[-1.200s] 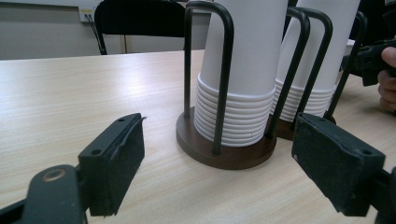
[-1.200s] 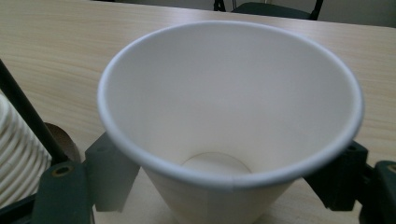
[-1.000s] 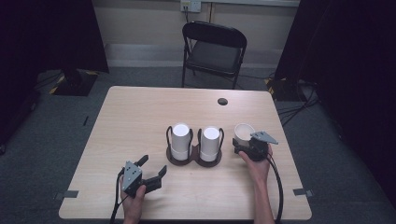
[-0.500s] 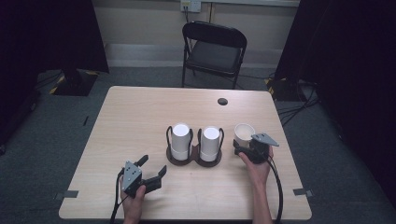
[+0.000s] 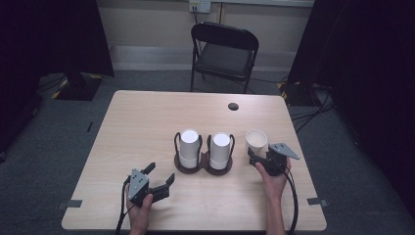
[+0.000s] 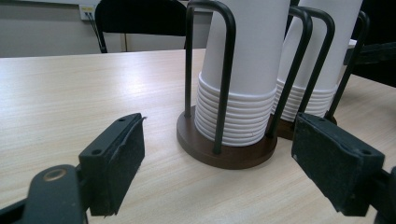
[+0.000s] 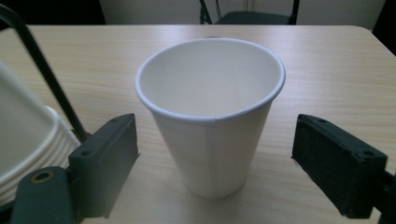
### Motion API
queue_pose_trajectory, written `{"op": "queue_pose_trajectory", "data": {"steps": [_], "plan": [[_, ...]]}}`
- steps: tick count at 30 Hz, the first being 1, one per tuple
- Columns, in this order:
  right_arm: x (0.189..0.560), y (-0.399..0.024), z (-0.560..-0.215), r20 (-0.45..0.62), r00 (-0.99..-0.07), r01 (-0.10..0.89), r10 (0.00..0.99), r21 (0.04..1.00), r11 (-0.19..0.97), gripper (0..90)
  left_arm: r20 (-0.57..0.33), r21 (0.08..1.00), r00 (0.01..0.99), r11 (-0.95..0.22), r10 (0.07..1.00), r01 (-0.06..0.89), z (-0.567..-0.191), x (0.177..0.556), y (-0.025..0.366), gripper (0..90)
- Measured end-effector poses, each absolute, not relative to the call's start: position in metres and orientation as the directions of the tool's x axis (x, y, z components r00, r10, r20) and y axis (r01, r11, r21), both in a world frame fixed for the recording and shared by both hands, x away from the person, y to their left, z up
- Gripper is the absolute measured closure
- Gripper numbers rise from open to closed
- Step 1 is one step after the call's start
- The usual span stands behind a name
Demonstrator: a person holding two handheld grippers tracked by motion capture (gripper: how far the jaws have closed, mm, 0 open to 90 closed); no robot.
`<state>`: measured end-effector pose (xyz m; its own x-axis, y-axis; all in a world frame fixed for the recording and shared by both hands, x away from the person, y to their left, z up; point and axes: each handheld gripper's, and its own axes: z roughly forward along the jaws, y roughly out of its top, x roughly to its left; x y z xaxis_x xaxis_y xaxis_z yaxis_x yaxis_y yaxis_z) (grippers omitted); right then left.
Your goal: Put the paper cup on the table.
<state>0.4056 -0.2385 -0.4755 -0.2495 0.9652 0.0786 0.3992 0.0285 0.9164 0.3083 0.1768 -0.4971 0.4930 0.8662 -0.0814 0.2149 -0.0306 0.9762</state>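
A single white paper cup (image 5: pixel 256 140) (image 7: pixel 212 116) stands upright on the table, mouth up and empty. My right gripper (image 5: pixel 258 157) (image 7: pixel 215 163) sits just behind it, open, with one jaw on each side and clear of its walls. Two stacks of upturned white cups (image 5: pixel 188 147) (image 5: pixel 220 150) (image 6: pixel 245 70) rest in a dark wire holder with a brown base (image 5: pixel 203 169) (image 6: pixel 224 156) at the table's middle. My left gripper (image 5: pixel 160 176) (image 6: pixel 217 163) is open near the front left, pointing at the holder from a short way off.
A light wooden table (image 5: pixel 147 122) has a small dark round cap (image 5: pixel 233 106) near its far edge. A black folding chair (image 5: pixel 222 54) stands behind the table. Cables (image 5: pixel 291 196) trail from each gripper over the front edge.
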Motion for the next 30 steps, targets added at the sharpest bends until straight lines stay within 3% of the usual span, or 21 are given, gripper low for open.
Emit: {"op": "queue_pose_trajectory", "data": {"steps": [9,30], "plan": [[0.384,-0.240,-0.475,0.120,-0.245,0.363,0.962,0.932,-0.024,13.9,-0.095,0.974,0.494,-0.022,0.864,0.226,-0.497,0.309,0.177,17.1],[0.339,-0.221,-0.472,0.107,-0.285,0.287,0.952,0.958,-0.022,15.9,-0.080,0.976,0.494,-0.033,0.866,0.216,-0.497,0.306,0.176,16.6]]}}
